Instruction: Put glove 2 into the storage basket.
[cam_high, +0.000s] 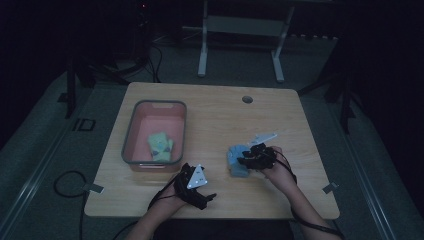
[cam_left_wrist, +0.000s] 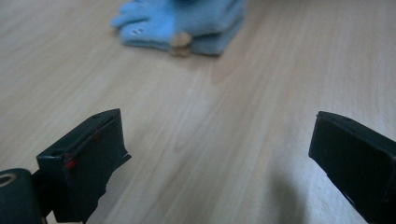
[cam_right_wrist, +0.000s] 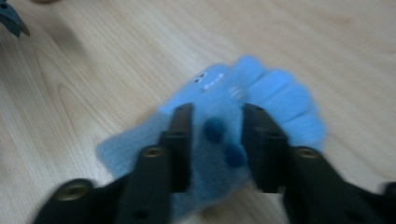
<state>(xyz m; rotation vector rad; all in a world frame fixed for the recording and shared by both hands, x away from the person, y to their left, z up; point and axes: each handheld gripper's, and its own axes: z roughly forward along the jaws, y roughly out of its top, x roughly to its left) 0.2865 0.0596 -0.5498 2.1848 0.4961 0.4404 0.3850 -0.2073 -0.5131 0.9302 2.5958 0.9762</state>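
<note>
A light blue fleece glove (cam_high: 236, 161) lies flat on the wooden table (cam_high: 220, 115), right of centre. My right gripper (cam_high: 248, 161) hangs just over it. In the right gripper view its jaws stand parted over the blue glove (cam_right_wrist: 275, 95), with my right gripper (cam_right_wrist: 215, 109) open and the fabric and two dark blue dots showing in the gap. My left gripper (cam_high: 207, 196) rests near the front edge, pointing right. In the left gripper view my left gripper (cam_left_wrist: 219, 135) is wide open over bare wood, the blue glove (cam_left_wrist: 196, 23) farther ahead.
A pink bin (cam_high: 129, 135) with a grey rim stands at the left of the table, and a pale green glove (cam_high: 160, 146) lies inside it. A round cable hole (cam_high: 247, 99) sits near the table's far edge. Cables trail over the floor at the left.
</note>
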